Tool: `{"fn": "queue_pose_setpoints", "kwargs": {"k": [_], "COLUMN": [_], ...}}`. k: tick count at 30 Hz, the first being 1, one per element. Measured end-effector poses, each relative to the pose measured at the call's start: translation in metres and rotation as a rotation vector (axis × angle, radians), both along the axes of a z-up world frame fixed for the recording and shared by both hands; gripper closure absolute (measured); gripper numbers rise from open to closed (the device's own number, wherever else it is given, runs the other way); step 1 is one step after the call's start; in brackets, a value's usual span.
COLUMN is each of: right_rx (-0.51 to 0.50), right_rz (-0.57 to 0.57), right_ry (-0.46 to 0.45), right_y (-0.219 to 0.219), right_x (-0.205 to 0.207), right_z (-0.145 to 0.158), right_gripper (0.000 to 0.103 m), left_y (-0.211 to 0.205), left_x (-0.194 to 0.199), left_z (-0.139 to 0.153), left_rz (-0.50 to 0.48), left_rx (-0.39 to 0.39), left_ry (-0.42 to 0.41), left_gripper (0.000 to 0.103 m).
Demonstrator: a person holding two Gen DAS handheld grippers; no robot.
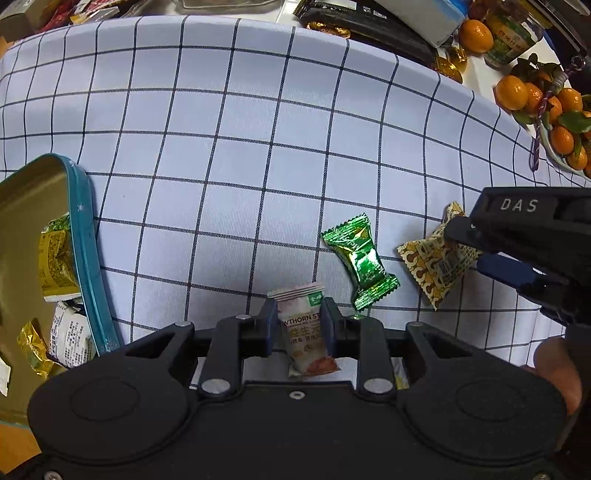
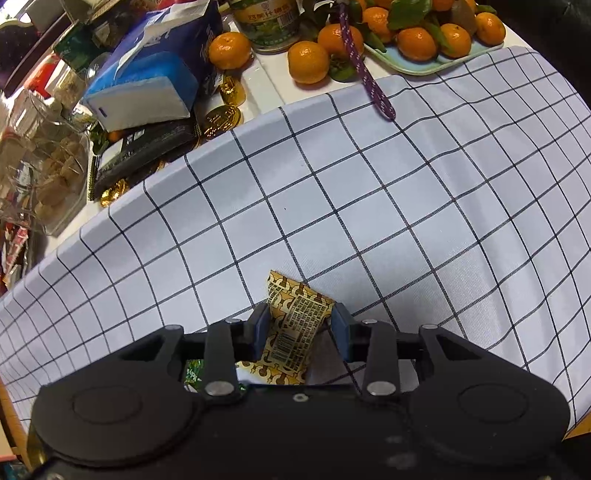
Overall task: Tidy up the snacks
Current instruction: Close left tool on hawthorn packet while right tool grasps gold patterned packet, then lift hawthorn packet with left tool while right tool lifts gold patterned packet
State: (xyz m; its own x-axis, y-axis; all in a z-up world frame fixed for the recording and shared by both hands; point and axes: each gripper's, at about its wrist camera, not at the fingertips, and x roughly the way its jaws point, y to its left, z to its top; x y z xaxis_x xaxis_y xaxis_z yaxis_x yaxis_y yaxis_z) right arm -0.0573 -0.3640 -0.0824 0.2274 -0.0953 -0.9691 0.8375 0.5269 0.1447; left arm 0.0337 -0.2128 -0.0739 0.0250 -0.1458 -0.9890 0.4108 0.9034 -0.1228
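Note:
My left gripper (image 1: 300, 310) is shut on a pink and white hawthorn snack packet (image 1: 303, 328), just above the checked cloth. A green foil candy (image 1: 360, 260) lies to its right. Further right a yellow patterned snack packet (image 1: 434, 264) lies on the cloth, with my right gripper (image 1: 467, 247) around it. In the right wrist view the right gripper (image 2: 300, 319) has its pads at both sides of that yellow packet (image 2: 295, 325), with a small gap on the right side. A teal tin (image 1: 79, 236) with a gold inside holds several wrapped snacks at the left.
Beyond the cloth's far edge stand a plate of tangerines (image 2: 424, 62), loose tangerines (image 2: 229, 50), a tissue pack (image 2: 147, 88), a green jar (image 2: 267, 22), gold coin chocolates (image 2: 221, 118), a black box (image 2: 144, 147) and a glass jar (image 2: 40, 170). A purple cord (image 2: 365, 77) hangs over the cloth.

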Motion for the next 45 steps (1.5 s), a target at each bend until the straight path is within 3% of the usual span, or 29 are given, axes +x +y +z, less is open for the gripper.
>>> {"fn": "queue_pose_setpoints", "kwargs": {"k": [4,18,27,33,38,45], "right_rx": [-0.042,-0.017,0.005,-0.088,-0.106,-0.061], "right_rz": [0.031,-0.007,0.077,0.179,0.209,0.131], "right_ry": [0.01,-0.018,0.013,0.053,0.098,0.155], "right_y": [0.005,0.004,0.005,0.023,0.025,-0.001], "right_x": [0.004,0.005,0.013,0.015,-0.003,-0.045], "right_z": [0.001,-0.005,-0.012,-0.012,-0.013,-0.012], "right_gripper": [0.061,0.055,0.053,0.06,0.061,0.061], "left_y": [0.011,-0.005,0.006,0.006,0.005,0.002], "left_x": [0.006,-0.009,-0.013,-0.015,-0.026,-0.037], "left_z": [-0.005,-0.003,-0.003,-0.002,-0.003,0.0], "left_rz": [0.031,-0.044,-0.035,-0.045,-0.072,-0.089], "left_rx": [-0.016,0.03,0.049,0.062,0.078,0.087], "left_ry": [0.08,0.016,0.059,0.046,0.015,-0.002], "left_gripper": [0.063,0.063,0.063,0.063,0.063,0.063]}}
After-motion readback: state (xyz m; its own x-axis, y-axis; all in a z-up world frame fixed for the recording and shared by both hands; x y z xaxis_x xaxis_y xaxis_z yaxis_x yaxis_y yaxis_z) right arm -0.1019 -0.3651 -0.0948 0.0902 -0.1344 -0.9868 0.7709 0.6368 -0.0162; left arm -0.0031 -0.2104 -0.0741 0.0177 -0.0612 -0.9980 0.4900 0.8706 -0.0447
